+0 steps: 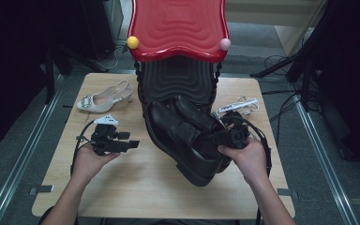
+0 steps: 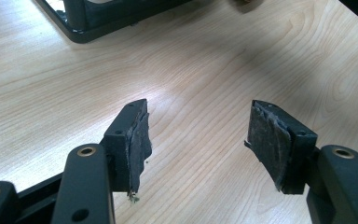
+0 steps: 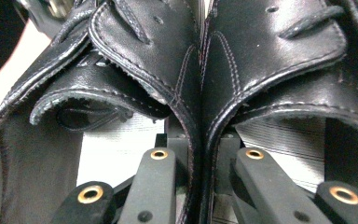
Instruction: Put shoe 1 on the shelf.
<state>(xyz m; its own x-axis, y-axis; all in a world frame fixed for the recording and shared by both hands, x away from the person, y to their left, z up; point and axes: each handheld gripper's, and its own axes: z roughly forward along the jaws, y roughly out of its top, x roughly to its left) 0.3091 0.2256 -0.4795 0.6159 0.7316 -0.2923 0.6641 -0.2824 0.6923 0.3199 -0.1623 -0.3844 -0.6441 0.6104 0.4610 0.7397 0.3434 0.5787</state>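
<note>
A pair of black leather shoes (image 1: 187, 140) is pinched by their adjoining inner walls in the right gripper (image 1: 232, 136), near the table's (image 1: 136, 187) right edge. The left gripper (image 2: 198, 140) is held wide open and empty over the table's left half.

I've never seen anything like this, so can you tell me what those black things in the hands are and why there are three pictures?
A person holds a pinching tool, called a gripper, in each hand. One picture looks down from above the wooden table. The other two come from small cameras riding on each gripper. The right gripper has one jaw inside each of the two black shoes, pinching their inner sides together and lifting them. The left gripper is open and holds nothing. On the table also lie a white high-heeled shoe and a red-topped shoe rack.
</note>
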